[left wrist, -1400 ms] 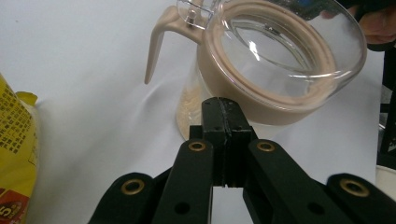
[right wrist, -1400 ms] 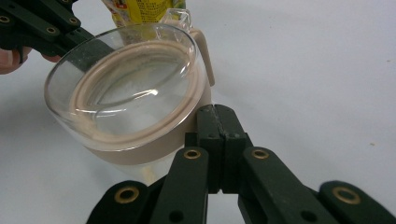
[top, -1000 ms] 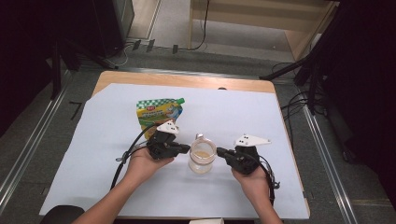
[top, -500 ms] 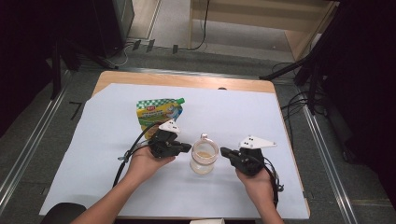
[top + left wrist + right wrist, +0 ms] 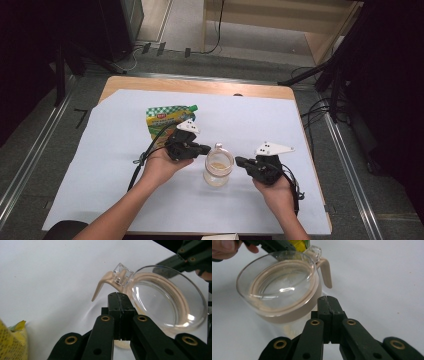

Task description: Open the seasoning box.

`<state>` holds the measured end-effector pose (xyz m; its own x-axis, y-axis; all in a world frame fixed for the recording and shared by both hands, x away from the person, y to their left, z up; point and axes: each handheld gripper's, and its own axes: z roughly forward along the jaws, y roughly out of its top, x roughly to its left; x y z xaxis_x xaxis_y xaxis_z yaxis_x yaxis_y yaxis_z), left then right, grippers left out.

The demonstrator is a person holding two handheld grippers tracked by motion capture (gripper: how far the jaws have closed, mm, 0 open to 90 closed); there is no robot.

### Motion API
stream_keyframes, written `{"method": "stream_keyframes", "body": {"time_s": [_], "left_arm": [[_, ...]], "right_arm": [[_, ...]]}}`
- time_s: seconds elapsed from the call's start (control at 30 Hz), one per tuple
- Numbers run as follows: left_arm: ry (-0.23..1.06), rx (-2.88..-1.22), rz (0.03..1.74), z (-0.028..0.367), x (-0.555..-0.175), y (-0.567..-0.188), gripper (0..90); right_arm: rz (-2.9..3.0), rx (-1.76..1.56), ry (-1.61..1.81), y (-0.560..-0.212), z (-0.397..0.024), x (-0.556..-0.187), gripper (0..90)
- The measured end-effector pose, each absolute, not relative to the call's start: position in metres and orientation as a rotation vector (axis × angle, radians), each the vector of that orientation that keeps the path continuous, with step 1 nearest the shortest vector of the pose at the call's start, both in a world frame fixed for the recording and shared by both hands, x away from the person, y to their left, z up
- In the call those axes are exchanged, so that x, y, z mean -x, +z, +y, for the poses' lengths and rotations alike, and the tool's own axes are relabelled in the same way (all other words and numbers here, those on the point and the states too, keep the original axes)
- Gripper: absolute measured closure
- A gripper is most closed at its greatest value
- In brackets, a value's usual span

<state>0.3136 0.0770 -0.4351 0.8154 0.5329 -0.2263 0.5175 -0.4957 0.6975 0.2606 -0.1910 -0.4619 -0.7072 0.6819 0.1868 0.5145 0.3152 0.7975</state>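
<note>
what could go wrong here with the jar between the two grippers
1. The left gripper and right gripper are both shut, flanking the clear jar without holding it; a sideways nudge from either could tip or slide it.
2. The lid's beige latch sticks out just above the left gripper's tips, so a lift could snag it and flip the lid open unexpectedly.
3. The green and yellow pouch lies close behind the left hand and its trailing cable might drag it.
</note>
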Motion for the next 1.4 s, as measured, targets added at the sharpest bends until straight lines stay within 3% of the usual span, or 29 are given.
{"method": "stream_keyframes", "body": {"time_s": [0.63, 1.03, 1.4], "left_arm": [[0.007, -2.197, 0.746, 0.056, -0.333, -0.442, 90.0], [-0.071, -2.200, 0.714, 0.039, -0.340, -0.444, 90.0], [0.024, -2.205, 0.701, 0.064, -0.318, -0.417, 90.0]], "right_arm": [[2.426, -1.113, 1.315, -0.465, -0.188, -0.240, 90.0], [2.441, -1.117, 1.323, -0.465, -0.187, -0.225, 90.0], [2.363, -1.179, 1.320, -0.463, -0.202, -0.250, 90.0]]}}
